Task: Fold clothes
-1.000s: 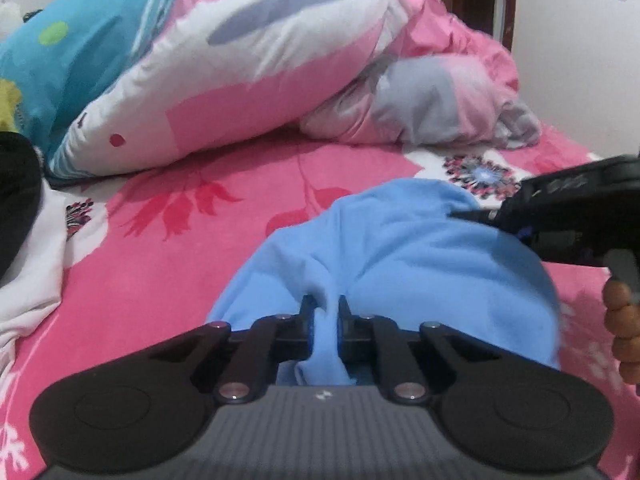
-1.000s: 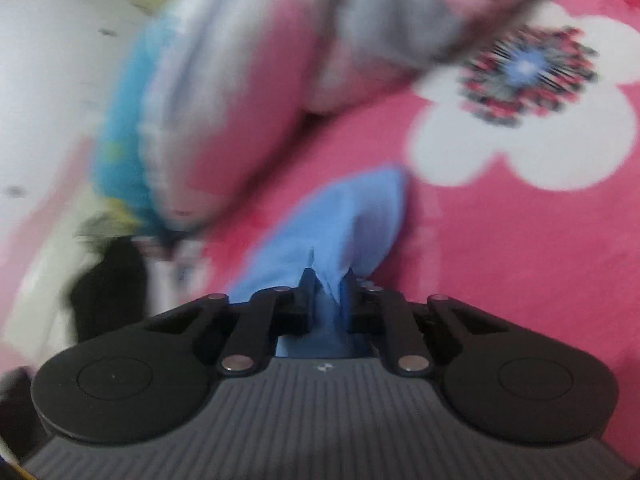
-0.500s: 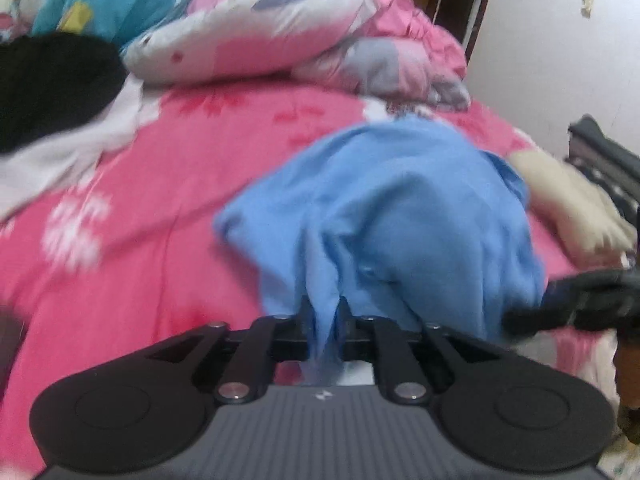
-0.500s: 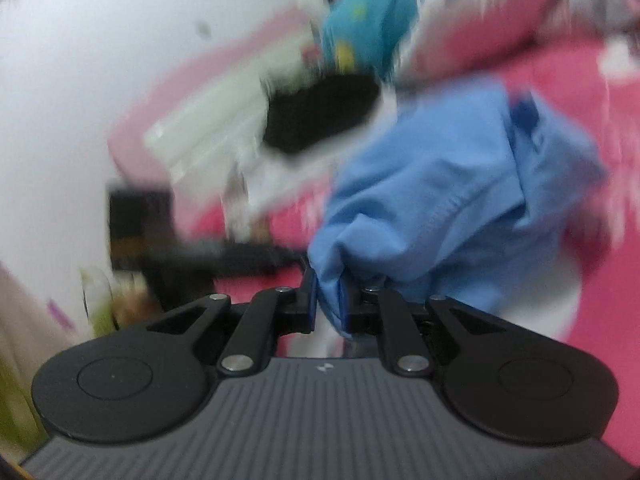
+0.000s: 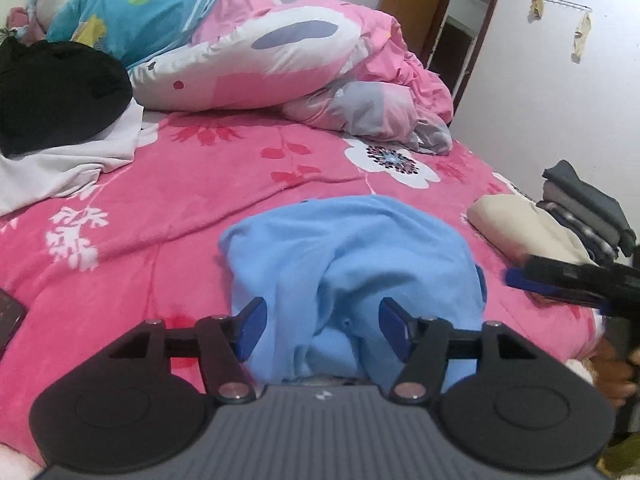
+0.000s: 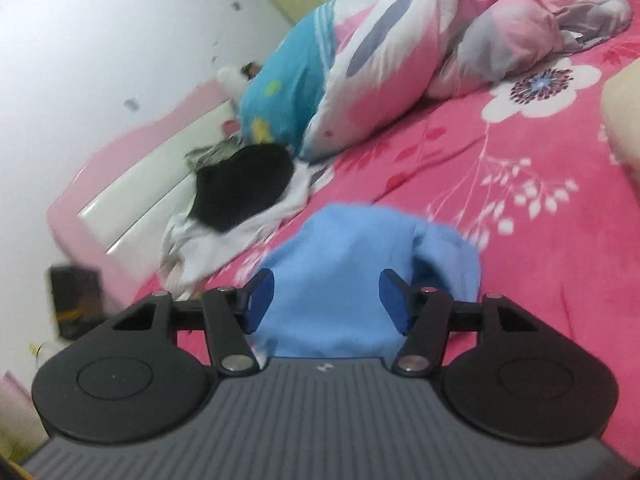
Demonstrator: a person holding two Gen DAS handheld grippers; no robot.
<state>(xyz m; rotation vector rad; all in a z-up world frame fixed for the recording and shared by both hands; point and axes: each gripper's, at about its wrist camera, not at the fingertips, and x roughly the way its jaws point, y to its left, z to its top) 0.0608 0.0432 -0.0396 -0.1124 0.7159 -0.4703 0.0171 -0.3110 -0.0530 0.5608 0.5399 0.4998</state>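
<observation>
The bed (image 5: 168,200), under a pink floral sheet, fills both views. At 12 o'clock in the left wrist view a bundled quilt and pillows (image 5: 256,52) lie heaped, and at 10 o'clock a black garment (image 5: 52,92) rests on a white one (image 5: 68,160); both look unfolded, so they seem to be work left over. At 3 o'clock a stack of folded clothes (image 5: 560,216), cream in front and dark grey behind, sits near the bed's edge and reads as the finished share.

The blue garment (image 5: 352,256) lies in a loose, rumpled mound at the centre, just in front of both tools. It is laid down but not flat or squared, so its folding looks barely started.

The left gripper (image 5: 322,326) has just been opening: its jaws stand apart, with blue cloth lying between them but pressed by neither pad. The right gripper (image 6: 326,306) has likewise just been opening and grips nothing, the cloth loose between its jaws. It enters the left wrist view from 3 o'clock.
</observation>
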